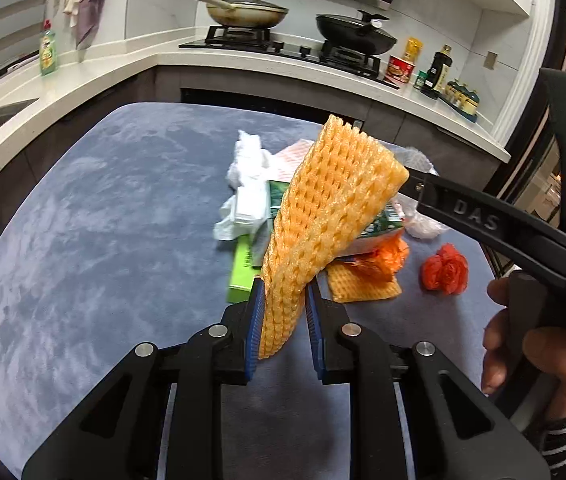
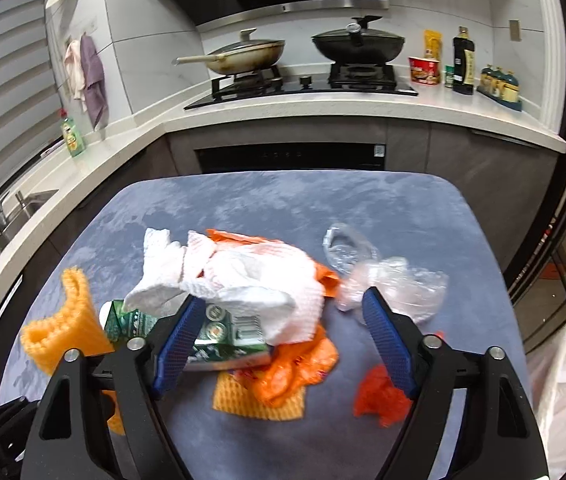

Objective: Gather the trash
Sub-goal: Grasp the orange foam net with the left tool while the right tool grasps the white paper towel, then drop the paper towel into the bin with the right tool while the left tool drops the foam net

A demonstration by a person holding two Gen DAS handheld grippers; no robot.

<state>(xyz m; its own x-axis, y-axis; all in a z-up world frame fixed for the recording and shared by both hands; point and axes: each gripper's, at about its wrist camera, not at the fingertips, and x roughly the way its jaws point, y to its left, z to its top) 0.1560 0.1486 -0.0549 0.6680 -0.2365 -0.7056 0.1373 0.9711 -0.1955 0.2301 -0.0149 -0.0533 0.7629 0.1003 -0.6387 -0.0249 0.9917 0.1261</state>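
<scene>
My left gripper [image 1: 283, 286] is shut on the lower end of an orange foam net sleeve [image 1: 323, 216], which stands up tilted above the blue table [image 1: 103, 220]. The same sleeve [image 2: 63, 332] shows at the left of the right wrist view. My right gripper [image 2: 283, 336] hangs open over the trash heap: a white paper towel [image 2: 243, 276], a green carton [image 2: 223, 340] and an orange plastic bag [image 2: 291, 368] lie between its blue pads, which grip nothing. In the left wrist view a hand [image 1: 543, 360] holds that gripper at the right.
A red crumpled bag [image 2: 379, 396], clear plastic wrap [image 2: 395, 280] and a flat orange foam piece [image 2: 243, 400] lie on the table. A white bin bag [image 2: 563, 380] hangs off its right edge. Behind run a counter with a stove [image 2: 303, 84] and a sink [image 2: 23, 208].
</scene>
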